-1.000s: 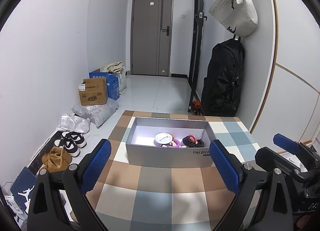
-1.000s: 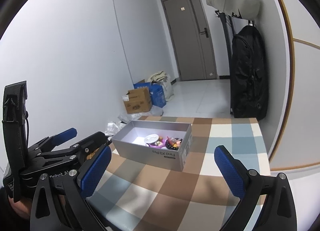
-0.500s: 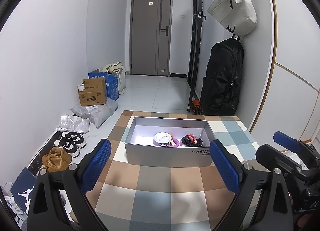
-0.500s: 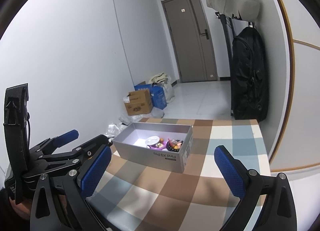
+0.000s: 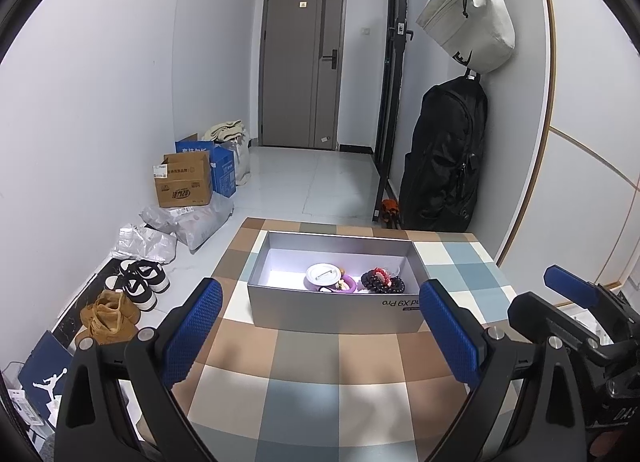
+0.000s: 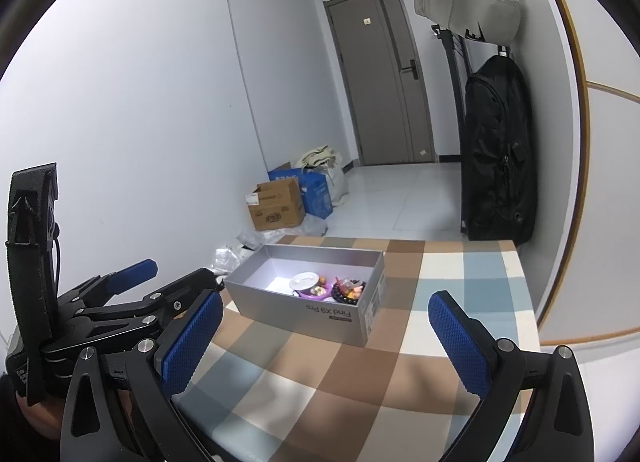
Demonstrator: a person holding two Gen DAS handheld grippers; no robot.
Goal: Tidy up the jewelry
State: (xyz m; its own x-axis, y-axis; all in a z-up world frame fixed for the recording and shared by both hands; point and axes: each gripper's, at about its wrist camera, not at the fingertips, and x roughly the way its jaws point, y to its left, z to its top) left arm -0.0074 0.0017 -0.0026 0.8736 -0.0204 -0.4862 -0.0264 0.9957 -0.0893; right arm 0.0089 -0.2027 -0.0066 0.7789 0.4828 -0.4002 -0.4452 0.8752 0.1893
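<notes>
A grey open box (image 5: 332,316) stands on the checked tablecloth (image 5: 312,378); it also shows in the right wrist view (image 6: 320,316). Inside lie a white round dish (image 5: 323,274), a purple ring-shaped piece (image 5: 347,284) and dark bead bracelets (image 5: 382,281). My left gripper (image 5: 320,332) is open and empty, held back from the box's near side. My right gripper (image 6: 326,338) is open and empty, to the right of the left one and nearer the table's front. The left gripper (image 6: 132,298) shows at the left of the right wrist view.
A black backpack (image 5: 444,158) and a beige bag (image 5: 468,22) hang on the right wall. Cardboard boxes (image 5: 184,182), plastic parcels (image 5: 188,222) and shoes (image 5: 140,282) lie on the floor left of the table. A grey door (image 5: 300,62) closes the hallway.
Both grippers have drawn back a little from the box, which now looks slightly smaller and farther. Both stay open and empty.
</notes>
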